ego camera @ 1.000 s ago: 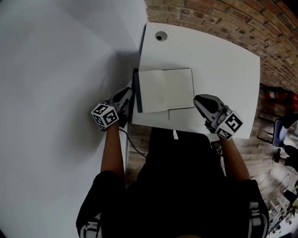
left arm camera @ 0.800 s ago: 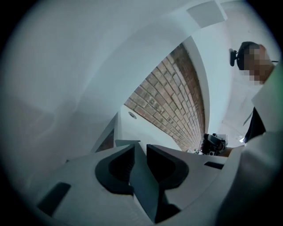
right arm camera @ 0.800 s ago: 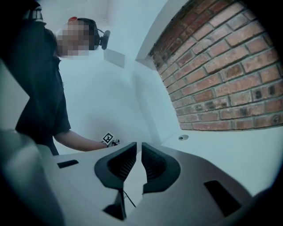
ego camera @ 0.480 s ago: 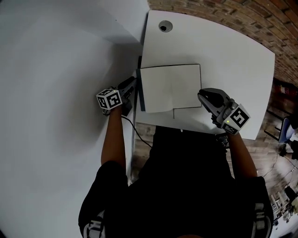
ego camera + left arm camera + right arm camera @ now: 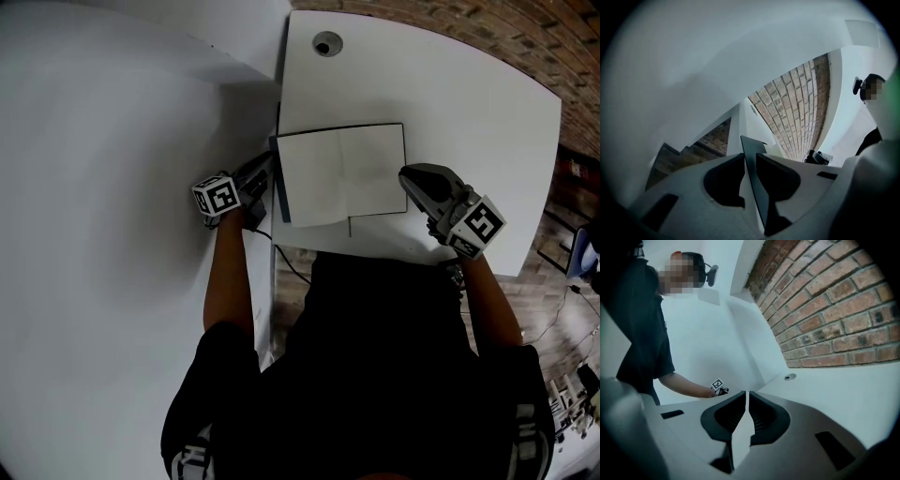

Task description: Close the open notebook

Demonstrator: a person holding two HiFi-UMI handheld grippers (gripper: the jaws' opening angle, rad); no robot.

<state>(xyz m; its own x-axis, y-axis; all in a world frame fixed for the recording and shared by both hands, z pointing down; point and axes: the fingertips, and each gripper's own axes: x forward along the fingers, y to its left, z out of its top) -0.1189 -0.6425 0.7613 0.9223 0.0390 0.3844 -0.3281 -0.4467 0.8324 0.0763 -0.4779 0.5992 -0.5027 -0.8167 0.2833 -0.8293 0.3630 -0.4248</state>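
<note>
One notebook (image 5: 342, 173) lies open and flat near the middle of the frame on the single white desk (image 5: 450, 103), its pale pages facing up and a strip of dark cover (image 5: 278, 192) showing along its left edge. The two grippers sit at opposite sides of it, which suits folding one half over the other. The left gripper (image 5: 262, 181) reaches in from the left edge of the desk, and in the left gripper view its jaws are clamped on the thin dark cover (image 5: 752, 173), probably so that this half can be lifted and swung across. The right gripper (image 5: 407, 178) rests at the right page edge. In the right gripper view its jaws are closed to a narrow slit with what looks like a pale sheet pinched between them, likely steadying that side. Each gripper carries one marker cube, two in all. One round cable hole (image 5: 326, 43) sits in the desk at the upper middle, well apart from the notebook.
</note>
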